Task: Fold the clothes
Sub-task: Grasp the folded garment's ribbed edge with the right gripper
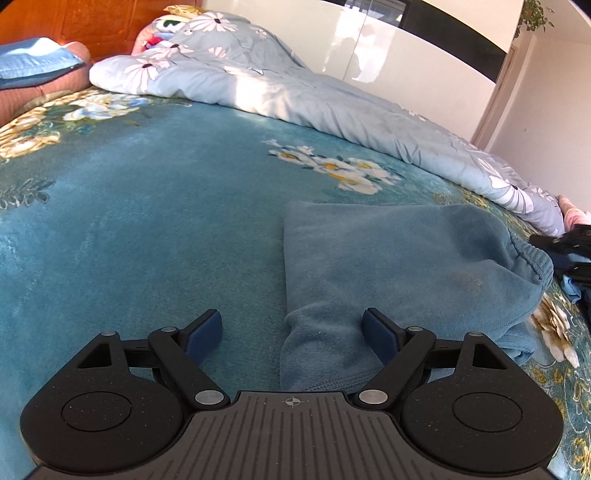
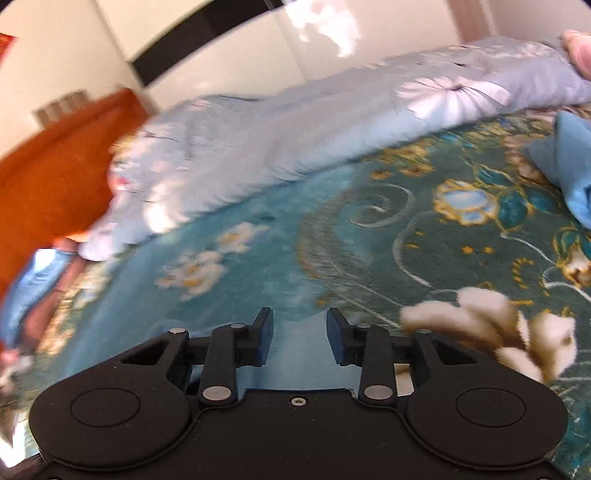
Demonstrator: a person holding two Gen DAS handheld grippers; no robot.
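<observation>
A blue fleece garment (image 1: 399, 266), folded, with an elastic waistband at its right end, lies on the teal floral bedspread (image 1: 147, 240). My left gripper (image 1: 293, 332) is open just above the bed, its right finger resting against the garment's near narrow end, which lies between the jaws. My right gripper (image 2: 300, 334) is open and empty; a strip of blue fabric (image 2: 295, 354) shows beneath and between its jaws. The right wrist view is motion-blurred.
A light blue flowered quilt (image 1: 295, 96) is bunched along the far side of the bed. A wooden headboard (image 1: 103, 26) and pillows (image 1: 37, 70) stand at the far left. Dark clothes (image 1: 569, 254) lie at the right edge. Another light blue cloth (image 2: 569, 166) lies right.
</observation>
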